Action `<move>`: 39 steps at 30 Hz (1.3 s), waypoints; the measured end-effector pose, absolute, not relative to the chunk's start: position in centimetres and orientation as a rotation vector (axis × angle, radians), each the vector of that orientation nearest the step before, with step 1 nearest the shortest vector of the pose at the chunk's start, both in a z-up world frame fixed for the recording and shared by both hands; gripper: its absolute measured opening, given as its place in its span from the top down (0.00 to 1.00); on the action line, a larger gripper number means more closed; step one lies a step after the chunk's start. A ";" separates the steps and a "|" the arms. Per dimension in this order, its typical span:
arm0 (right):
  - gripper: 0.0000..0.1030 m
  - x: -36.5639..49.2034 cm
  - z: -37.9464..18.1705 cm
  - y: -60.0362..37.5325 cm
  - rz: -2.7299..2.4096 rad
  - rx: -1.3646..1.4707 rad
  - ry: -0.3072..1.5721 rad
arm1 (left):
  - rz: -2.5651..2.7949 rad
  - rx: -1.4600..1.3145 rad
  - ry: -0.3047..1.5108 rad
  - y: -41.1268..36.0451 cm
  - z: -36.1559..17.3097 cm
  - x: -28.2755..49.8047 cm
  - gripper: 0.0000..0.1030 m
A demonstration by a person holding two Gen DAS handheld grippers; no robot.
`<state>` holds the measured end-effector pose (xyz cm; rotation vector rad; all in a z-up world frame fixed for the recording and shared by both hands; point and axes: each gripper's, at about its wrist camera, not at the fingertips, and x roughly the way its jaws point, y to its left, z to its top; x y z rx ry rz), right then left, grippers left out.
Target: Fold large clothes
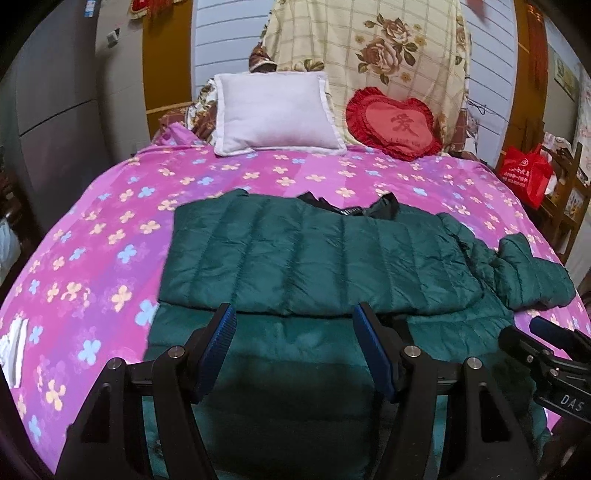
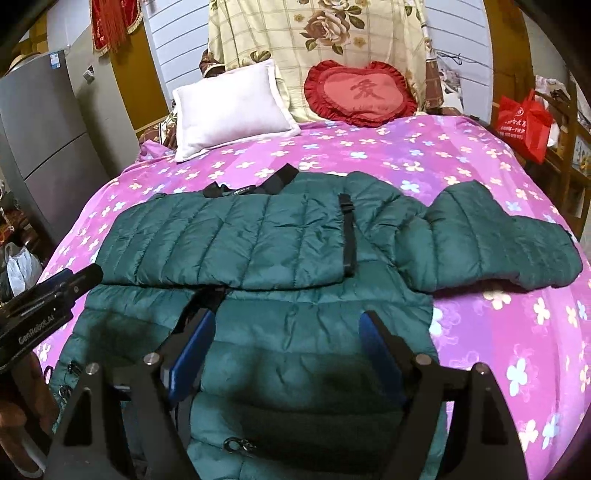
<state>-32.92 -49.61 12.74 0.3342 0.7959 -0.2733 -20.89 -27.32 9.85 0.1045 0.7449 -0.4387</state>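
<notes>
Green quilted jacket (image 1: 314, 258), laid across the pink flowered bed (image 1: 110, 240), one side already folded over. Left gripper (image 1: 295, 350) and right gripper (image 2: 288, 350) are held above it, jaws apart, empty. Right sleeve (image 2: 498, 240) is judged next: pinched, folded inward.

The jacket (image 2: 258, 243) lies spread on the bed (image 2: 480, 332) right before me, its far part folded over onto its near part. One sleeve (image 2: 498, 243) reaches out to the right, resting on the bedcover. Behind the jacket, at the head of the bed, a square pillow (image 2: 229, 114) sits to the left and a heart-shaped cushion (image 2: 362, 94) to the right (both leaning on a draped quilt (image 2: 332, 33) behind them). My left gripper (image 1: 295, 325) and right gripper (image 2: 288, 325) hover over the jacket's near part.
</notes>
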 end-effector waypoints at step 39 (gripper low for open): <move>0.15 -32.6 11.5 -50.2 -0.301 0.351 0.811 | -0.414 0.170 0.688 -27.0 11.1 -23.8 0.53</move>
